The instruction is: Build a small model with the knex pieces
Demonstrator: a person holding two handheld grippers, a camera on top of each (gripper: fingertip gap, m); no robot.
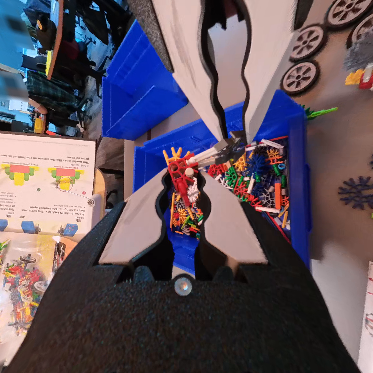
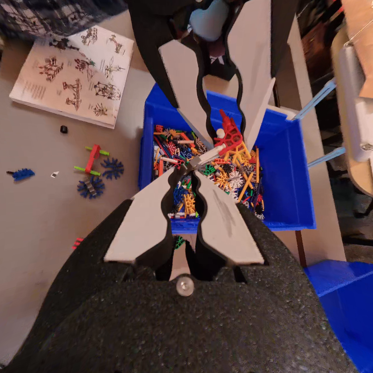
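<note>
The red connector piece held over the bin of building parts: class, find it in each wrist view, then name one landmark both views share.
Left wrist view: the red connector piece sits at centre, between the left gripper's fingertips.
Right wrist view: it lies above centre, in the far gripper's tips.
Shared landmark: the blue bin of mixed parts beneath, and the white rod joined to the piece.

left tool (image 1: 183, 173): closed, gripping | right tool (image 2: 186, 168): closed, gripping

The two claws are meeting tip to tip above the blue bin (image 2: 282, 161), blocking its opening; loose blue connectors (image 2: 112, 167) are cluttering the table (image 2: 50, 212) beside it.
</note>
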